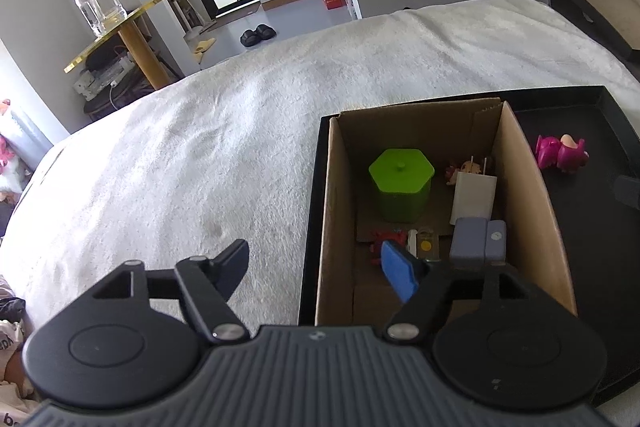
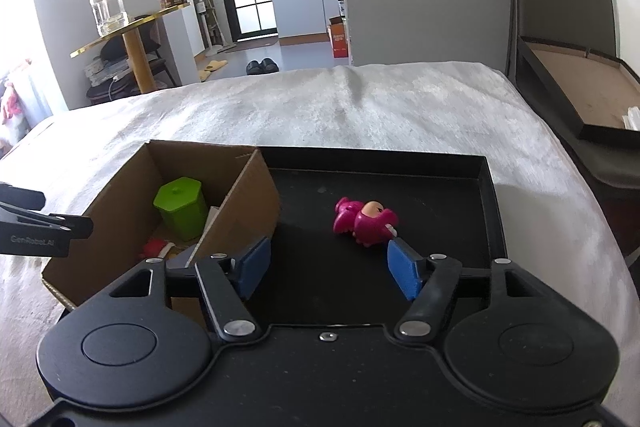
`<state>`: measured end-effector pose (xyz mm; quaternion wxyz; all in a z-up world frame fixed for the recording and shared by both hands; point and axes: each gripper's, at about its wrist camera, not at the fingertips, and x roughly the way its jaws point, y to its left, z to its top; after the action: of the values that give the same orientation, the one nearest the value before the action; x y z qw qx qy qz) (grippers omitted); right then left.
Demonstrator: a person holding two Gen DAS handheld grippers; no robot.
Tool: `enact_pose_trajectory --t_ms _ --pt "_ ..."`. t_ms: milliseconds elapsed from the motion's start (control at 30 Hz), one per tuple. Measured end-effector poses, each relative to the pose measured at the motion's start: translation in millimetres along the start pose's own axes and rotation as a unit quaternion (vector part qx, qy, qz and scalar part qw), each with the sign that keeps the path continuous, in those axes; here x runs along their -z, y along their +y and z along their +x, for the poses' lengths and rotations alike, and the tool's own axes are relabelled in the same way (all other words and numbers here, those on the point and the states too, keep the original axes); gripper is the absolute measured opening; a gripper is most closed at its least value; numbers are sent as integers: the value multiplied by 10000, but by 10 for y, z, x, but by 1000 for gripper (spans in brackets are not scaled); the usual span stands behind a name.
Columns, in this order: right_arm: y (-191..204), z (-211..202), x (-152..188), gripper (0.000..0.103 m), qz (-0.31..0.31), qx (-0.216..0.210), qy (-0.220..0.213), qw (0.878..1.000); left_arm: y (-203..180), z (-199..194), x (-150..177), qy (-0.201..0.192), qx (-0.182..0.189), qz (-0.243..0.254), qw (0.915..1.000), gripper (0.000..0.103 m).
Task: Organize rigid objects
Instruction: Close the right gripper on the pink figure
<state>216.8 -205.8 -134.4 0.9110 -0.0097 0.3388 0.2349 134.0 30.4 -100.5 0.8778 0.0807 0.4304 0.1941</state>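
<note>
Pink toy figure lies on its side on the bare floor of the black tray, just right of the cardboard box that stands in the same tray. It is the only loose item outside the box.

Inside the box: green hexagonal container, white charger, grey-blue block, a small red toy.

Right gripper: fingers wide apart, empty, hovering just short of the toy; the right blue pad is near its lower edge. Left gripper: fingers also apart, empty, straddling the box's left wall, one finger over the white blanket.

Judgement: toy looks like hard moulded plastic, light, stiff, glossy, likely a bit slippery. Shape is lumpy, with limbs sticking out; pinching those could twist it loose. Best hold appears to be across the round body, pads on opposite flanks. Breakage risk is low.
</note>
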Motion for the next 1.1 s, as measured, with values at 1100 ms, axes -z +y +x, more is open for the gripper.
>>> enact_pose_trajectory --t_ms 1100 --pt "-465 824 95 86 -150 172 339 9992 -217 377 -138 435 -587 225 9971 95"
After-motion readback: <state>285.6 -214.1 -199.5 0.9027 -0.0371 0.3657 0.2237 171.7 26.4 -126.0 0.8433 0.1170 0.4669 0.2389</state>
